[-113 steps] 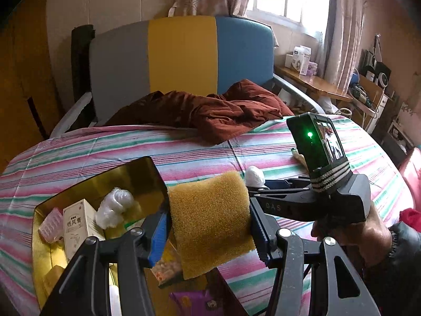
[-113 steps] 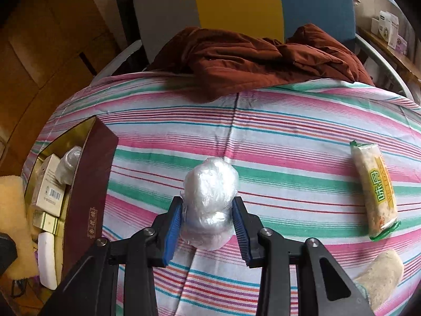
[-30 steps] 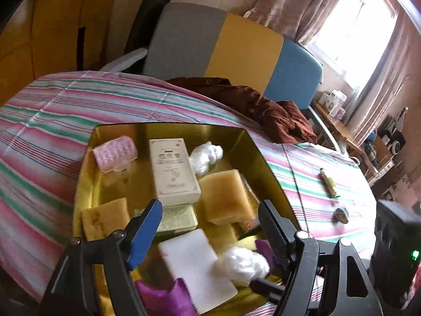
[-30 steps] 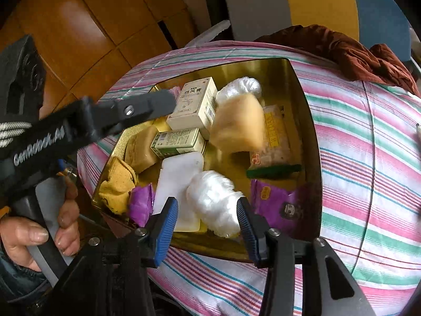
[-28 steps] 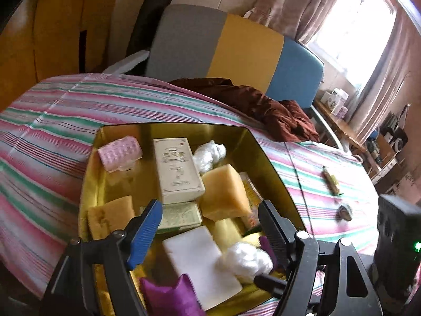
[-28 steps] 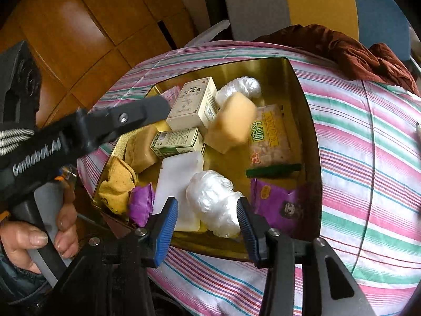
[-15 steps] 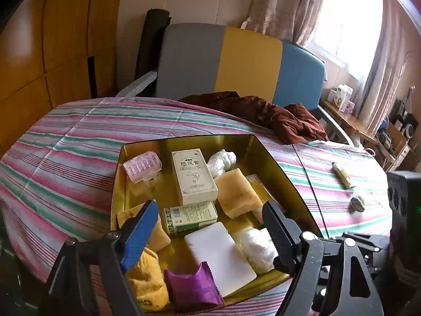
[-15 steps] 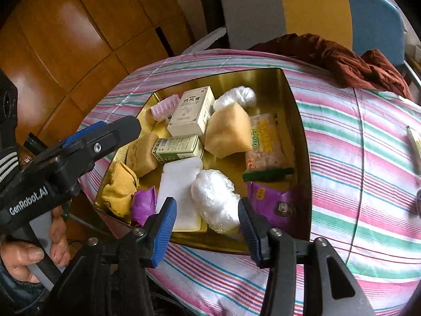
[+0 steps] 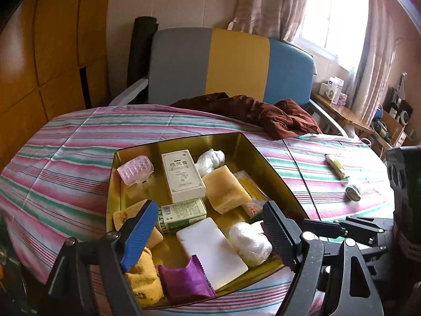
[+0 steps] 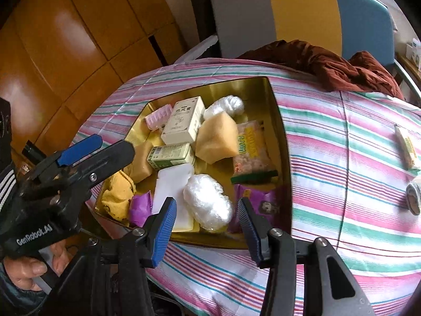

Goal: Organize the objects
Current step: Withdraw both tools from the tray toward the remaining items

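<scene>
A plastic wad (image 10: 208,201) is seen lying in the gold tin (image 10: 279,121), beside a white block (image 10: 171,181) and a purple packet (image 10: 260,205). The right gripper (image 10: 206,227) is held just above it, its jaws parted (they have just been opening) and nothing gripped. The left gripper (image 9: 208,230) is held wide open, also empty, over the tin's near edge.

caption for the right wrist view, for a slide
Open right claw over a plastic-wrapped bundle lying in the gold tin.
</scene>
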### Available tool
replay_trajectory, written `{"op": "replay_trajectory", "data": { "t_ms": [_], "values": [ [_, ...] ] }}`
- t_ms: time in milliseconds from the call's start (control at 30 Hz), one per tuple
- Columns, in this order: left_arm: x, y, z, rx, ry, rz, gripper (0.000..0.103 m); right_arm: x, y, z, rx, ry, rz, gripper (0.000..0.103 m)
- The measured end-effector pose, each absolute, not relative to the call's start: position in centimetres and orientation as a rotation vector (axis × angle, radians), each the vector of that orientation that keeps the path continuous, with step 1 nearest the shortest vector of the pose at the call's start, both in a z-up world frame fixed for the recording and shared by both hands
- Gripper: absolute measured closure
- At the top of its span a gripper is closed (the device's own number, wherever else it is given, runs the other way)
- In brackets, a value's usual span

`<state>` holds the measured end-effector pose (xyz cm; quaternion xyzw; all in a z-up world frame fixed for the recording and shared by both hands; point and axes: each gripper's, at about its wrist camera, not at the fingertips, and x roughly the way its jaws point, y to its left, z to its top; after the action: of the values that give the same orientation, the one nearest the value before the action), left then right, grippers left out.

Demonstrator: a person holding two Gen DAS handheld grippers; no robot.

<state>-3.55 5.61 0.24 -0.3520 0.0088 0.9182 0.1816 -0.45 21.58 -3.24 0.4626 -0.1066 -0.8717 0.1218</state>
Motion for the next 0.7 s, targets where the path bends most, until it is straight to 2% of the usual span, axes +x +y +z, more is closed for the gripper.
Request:
{"op": "replay_trajectory", "data": {
  "t_ms": [367, 700],
  "values": [
    [-2.7, 7.8, 0.5, -0.969, 0.098, 2.553, 0.018, 0.2, 25.4, -2.9, 1.37, -0.39, -2.621, 0.053],
    [-2.2, 10.4, 0.6, -0.948, 0.174, 2.488, 0.017, 0.7, 33.4, -3.3, 1.482, -0.565, -2.764, 0.052]
  ]
}}
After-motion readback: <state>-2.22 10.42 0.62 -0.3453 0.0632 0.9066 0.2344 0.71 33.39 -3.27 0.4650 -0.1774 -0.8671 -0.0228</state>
